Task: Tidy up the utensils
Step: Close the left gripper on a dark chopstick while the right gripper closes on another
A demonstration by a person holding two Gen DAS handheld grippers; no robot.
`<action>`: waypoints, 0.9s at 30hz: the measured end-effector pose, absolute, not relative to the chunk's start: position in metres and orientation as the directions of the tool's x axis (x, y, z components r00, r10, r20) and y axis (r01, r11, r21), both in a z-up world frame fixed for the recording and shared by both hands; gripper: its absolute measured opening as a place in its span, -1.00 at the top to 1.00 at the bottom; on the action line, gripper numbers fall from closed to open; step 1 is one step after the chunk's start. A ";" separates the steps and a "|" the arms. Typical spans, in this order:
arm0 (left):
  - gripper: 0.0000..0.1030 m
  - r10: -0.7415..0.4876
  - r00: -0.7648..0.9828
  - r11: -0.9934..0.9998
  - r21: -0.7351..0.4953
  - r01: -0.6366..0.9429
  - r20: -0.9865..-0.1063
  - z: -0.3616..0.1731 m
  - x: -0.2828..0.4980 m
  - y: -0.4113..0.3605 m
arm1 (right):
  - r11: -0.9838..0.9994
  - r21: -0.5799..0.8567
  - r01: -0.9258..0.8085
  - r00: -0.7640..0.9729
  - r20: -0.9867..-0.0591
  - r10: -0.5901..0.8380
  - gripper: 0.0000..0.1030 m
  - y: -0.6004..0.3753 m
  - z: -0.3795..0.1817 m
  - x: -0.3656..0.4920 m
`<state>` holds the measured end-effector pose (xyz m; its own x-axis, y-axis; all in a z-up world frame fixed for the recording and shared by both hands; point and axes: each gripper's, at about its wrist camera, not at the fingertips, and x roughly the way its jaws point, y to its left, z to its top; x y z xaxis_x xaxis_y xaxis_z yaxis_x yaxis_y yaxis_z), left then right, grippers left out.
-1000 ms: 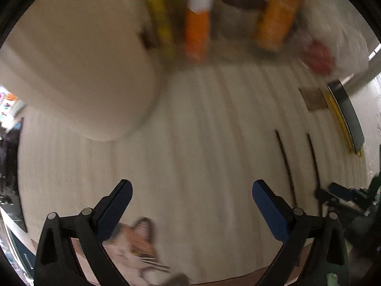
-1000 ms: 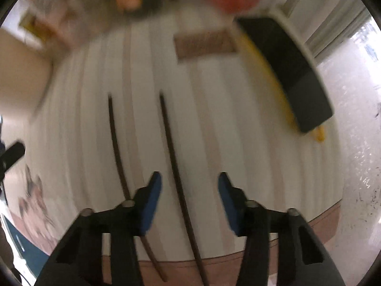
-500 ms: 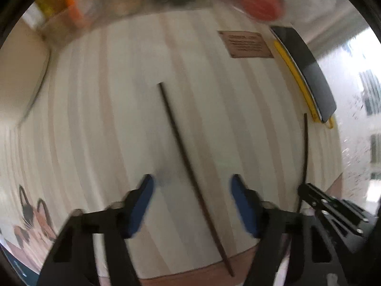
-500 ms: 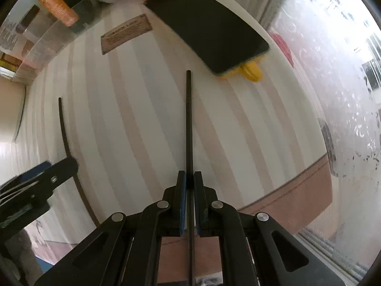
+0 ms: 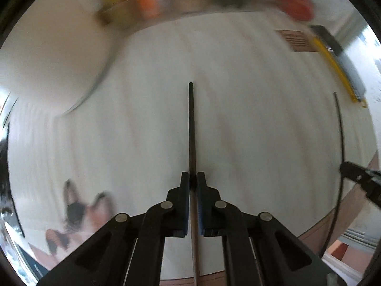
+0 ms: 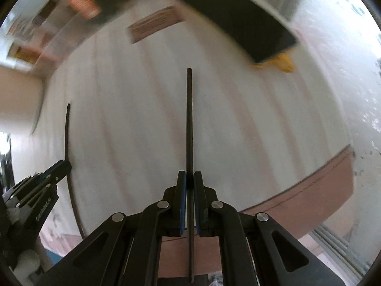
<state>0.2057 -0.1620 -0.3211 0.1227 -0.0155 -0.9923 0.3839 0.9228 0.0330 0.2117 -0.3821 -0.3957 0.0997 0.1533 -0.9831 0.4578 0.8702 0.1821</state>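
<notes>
Two dark chopsticks are over a pale striped tablecloth (image 5: 250, 124). My left gripper (image 5: 193, 178) is shut on one chopstick (image 5: 192, 124), which points straight ahead along the fingers. My right gripper (image 6: 189, 177) is shut on the other chopstick (image 6: 189, 119), also pointing straight ahead. The right-hand chopstick shows at the right edge of the left wrist view (image 5: 341, 131), with the right gripper (image 5: 357, 175) on it. The left-hand chopstick shows at the left of the right wrist view (image 6: 67, 128), with the left gripper (image 6: 59, 169) on it.
A large white cylinder (image 5: 47, 54) stands at the back left. Blurred bottles and cans (image 5: 147, 0) line the back edge. A brown card (image 6: 154, 25) and a black-and-yellow flat item (image 6: 240, 19) lie at the back right. The table's brown front edge (image 6: 309, 190) is near.
My left gripper has closed on the chopstick that lay between its open fingers. My right gripper stays shut on its chopstick. Both views are blurred by motion.
</notes>
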 end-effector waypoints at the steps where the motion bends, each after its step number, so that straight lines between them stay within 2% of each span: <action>1: 0.94 -0.005 0.124 0.928 0.042 0.371 -0.992 -0.321 0.206 -0.149 | 0.874 0.194 0.446 0.102 -0.981 0.166 0.88 -0.375 -0.395 0.215; 8: 0.94 0.054 0.105 0.971 0.077 0.226 -0.993 -0.319 0.197 -0.039 | 0.916 0.276 0.290 0.074 -0.961 0.266 0.89 -0.285 -0.390 0.251; 14: 0.93 -0.039 0.067 0.995 -0.033 0.097 -0.997 -0.314 0.196 0.011 | 0.964 0.225 0.140 0.006 -0.974 0.226 0.88 -0.207 -0.393 0.280; 20: 0.86 -0.059 0.052 0.993 -0.053 0.103 -0.997 -0.303 0.205 0.056 | 0.988 0.124 0.089 -0.050 -0.990 0.129 0.88 -0.178 -0.392 0.288; 27: 0.84 -0.066 0.036 0.992 -0.061 0.115 -0.997 -0.310 0.238 0.059 | 0.989 0.098 0.112 -0.135 -0.984 0.113 0.86 -0.171 -0.393 0.309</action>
<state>0.2383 0.0589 -0.3099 0.0357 -0.0659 -0.9972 0.1147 0.9915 -0.0615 0.3090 -0.1712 -0.3926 -0.1350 0.1129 -0.9844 0.1117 0.9889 0.0981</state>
